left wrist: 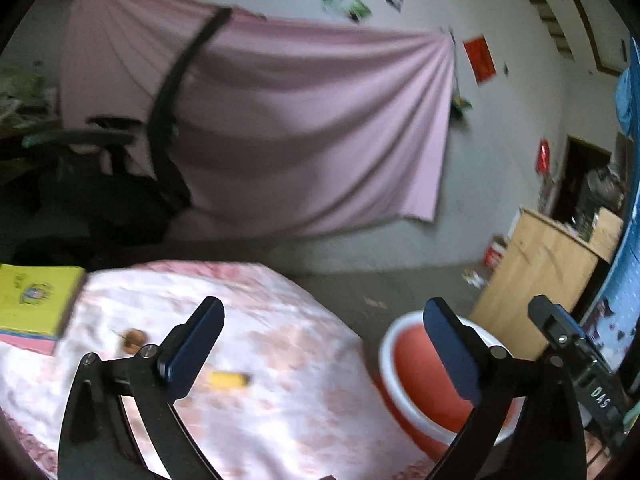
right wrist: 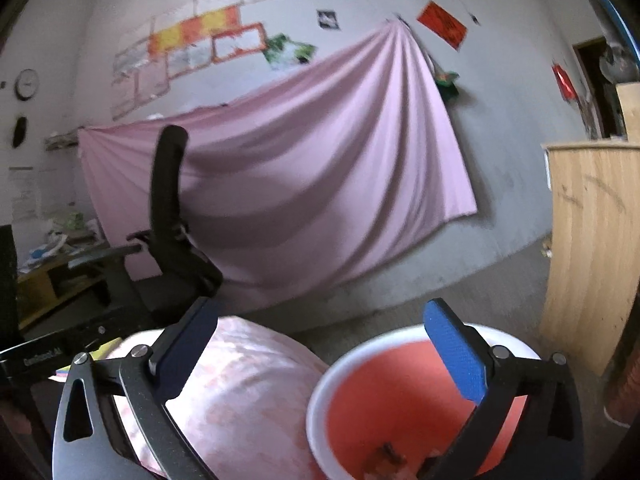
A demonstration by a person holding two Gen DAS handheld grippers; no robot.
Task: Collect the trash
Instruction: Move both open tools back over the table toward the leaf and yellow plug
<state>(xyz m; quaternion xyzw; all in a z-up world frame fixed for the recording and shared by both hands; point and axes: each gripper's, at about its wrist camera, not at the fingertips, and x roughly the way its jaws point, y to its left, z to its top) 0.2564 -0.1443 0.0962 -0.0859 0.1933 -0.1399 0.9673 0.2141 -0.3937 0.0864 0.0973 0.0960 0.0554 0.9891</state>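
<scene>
Blue pads on both my grippers, black frames, nothing between either pair. My left gripper (left wrist: 324, 344) has its jaws spread wide; no object inside them. My right gripper (right wrist: 320, 348) is the same: wide apart, empty.

Writing: white letters "DAS" on the black body of my right gripper as seen at the right edge of the left view. A white label on the black bar at the left of the right view is too blurred to read.

Trash: a yellow scrap (left wrist: 229, 380) lies on the table (left wrist: 304, 420) just beyond my left gripper's left finger, between the two fingers in the view. It is short and oblong, long axis running left-right across the view, one end greyish; blurred, so I can't tell what it is. A small brown scrap (left wrist: 134, 338) sits further left, outside the left finger, with a thin stalk sticking out to its left.

Red bin (right wrist: 400, 396) with a white rim stands beside the table, under my right gripper's right finger. Small dark bits lie at its bottom; can't identify them.

Table has a pink-and-white floral cloth. Yellow book (left wrist: 34, 296) at its far left corner, cover print unreadable.

Farther out: black office chair (right wrist: 172, 216), wooden cabinet (right wrist: 592, 248) on the right, pink sheet (left wrist: 304, 120) hung on the grey wall.
</scene>
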